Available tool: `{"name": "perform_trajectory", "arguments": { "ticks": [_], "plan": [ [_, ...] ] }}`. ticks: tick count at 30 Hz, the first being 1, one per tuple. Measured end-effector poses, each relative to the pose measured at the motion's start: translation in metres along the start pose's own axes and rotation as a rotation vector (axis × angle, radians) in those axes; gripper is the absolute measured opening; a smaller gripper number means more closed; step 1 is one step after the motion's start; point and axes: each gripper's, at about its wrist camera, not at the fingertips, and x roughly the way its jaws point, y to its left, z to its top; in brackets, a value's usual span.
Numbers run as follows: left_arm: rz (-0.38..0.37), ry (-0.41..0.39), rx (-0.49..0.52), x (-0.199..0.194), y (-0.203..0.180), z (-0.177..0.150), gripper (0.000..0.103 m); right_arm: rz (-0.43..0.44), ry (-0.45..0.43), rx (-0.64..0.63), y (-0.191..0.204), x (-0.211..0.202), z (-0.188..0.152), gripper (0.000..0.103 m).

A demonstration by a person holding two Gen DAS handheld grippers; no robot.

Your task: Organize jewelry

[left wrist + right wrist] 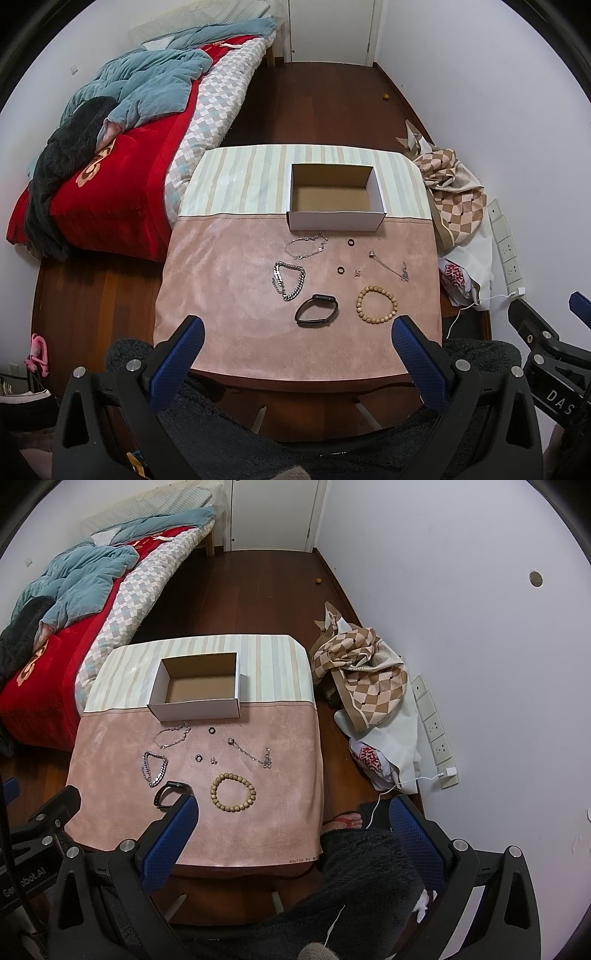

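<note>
We hold both grippers' fingers wide apart and empty: left gripper (297, 341), right gripper (293, 823). Jewelry lies near the open box (334, 199) on the worktop (229, 295). Only the left view reads "DAS"; the right reads "bot.AI".

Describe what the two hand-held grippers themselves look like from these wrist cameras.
Left hand-held gripper: black angular frame with silver bolts and two blue textured finger pads. Right hand-held gripper: the same build, black frame and blue pads. White lettering marks each body where the other camera catches it. Dark fuzzy fabric lies beneath them.
</note>
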Motion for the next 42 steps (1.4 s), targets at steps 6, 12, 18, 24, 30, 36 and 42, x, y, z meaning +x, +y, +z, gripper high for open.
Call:
{"name": "perform_trajectory", "arguments": {
  "ticks": [6, 12, 18, 24, 30, 36, 42],
  "plan": [
    [-0.001, -0.008, 0.001, -0.003, -0.002, 0.001, 0.103, 0.0, -0.006, 0.0, 0.0, -0.004, 0.001, 0.103],
    [-0.002, -0.007, 0.0, -0.004, -0.002, 0.002, 0.103, 0.001, -0.013, -0.004, 0.001, -0.007, 0.001, 0.103],
    [-0.001, -0.009, 0.002, -0.003, -0.002, 0.002, 0.103, 0.002, -0.016, -0.005, 0.001, -0.009, 0.001, 0.103],
    [0.013, -0.037, 0.006, 0.002, -0.001, 0.007, 0.103, 0.013, -0.039, 0.016, -0.001, -0.005, 0.0, 0.103],
    [0.087, -0.041, -0.008, 0.046, 0.014, 0.025, 0.103, 0.031, -0.011, 0.087, -0.008, 0.045, 0.009, 0.103],
    [0.168, 0.024, 0.001, 0.114, 0.028, 0.022, 0.103, 0.052, 0.112, 0.094, 0.001, 0.131, 0.002, 0.103],
    [0.177, 0.154, 0.038, 0.184, 0.023, 0.003, 0.103, 0.043, 0.266, 0.081, 0.019, 0.221, -0.023, 0.102]
  ]
}}
